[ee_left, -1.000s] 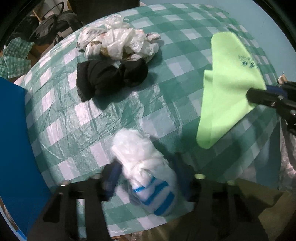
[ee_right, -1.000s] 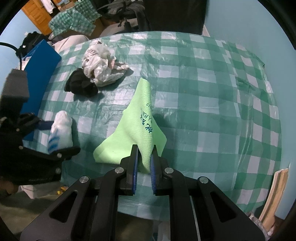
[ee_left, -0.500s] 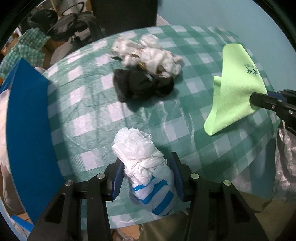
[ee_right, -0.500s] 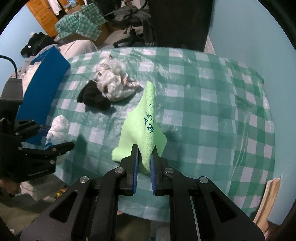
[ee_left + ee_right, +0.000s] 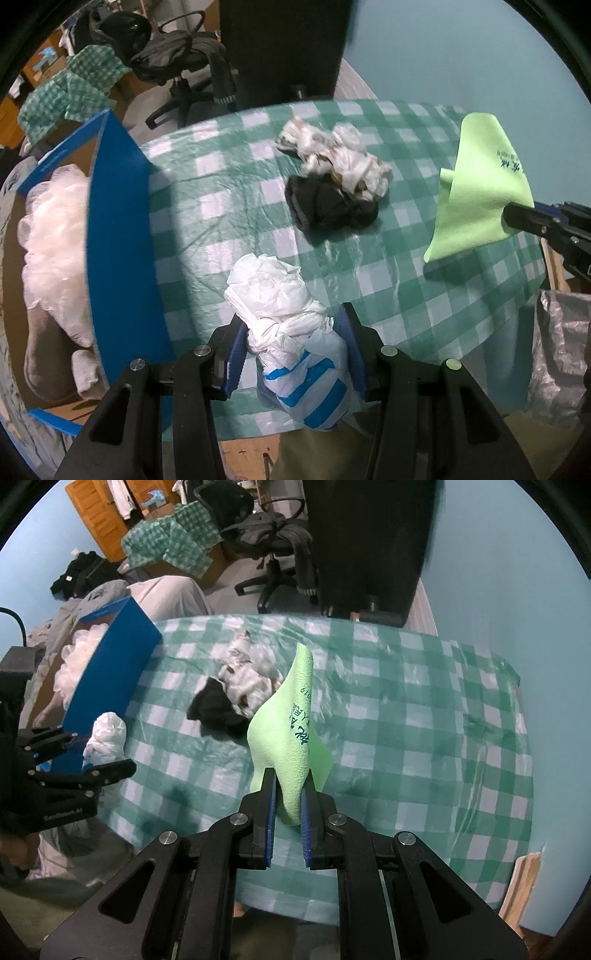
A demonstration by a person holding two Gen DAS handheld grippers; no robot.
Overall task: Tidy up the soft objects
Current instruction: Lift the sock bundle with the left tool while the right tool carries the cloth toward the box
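My left gripper (image 5: pixel 291 332) is shut on a knotted white plastic bag with blue stripes (image 5: pixel 295 332), held above the table's near edge; in the right wrist view the same bag (image 5: pixel 107 734) sits at the left. My right gripper (image 5: pixel 288 794) is shut on a light green cloth with dark print (image 5: pixel 291 738), lifted off the table; that cloth (image 5: pixel 476 192) hangs at the right in the left wrist view. A blue-sided cardboard box (image 5: pixel 122 236) with white fluffy stuff inside stands at the table's left edge.
A black bundle (image 5: pixel 328 206) and a crumpled white printed bag (image 5: pixel 340 158) lie mid-table on the green checked cloth (image 5: pixel 221 206). Beyond the table stand an office chair (image 5: pixel 273 542) and a dark panel. A silver bag (image 5: pixel 561 350) hangs at the right.
Both grippers have risen with their loads, so the table looks smaller and farther. The blue box has come into fuller view on the left. The striped bag and green cloth stay gripped.
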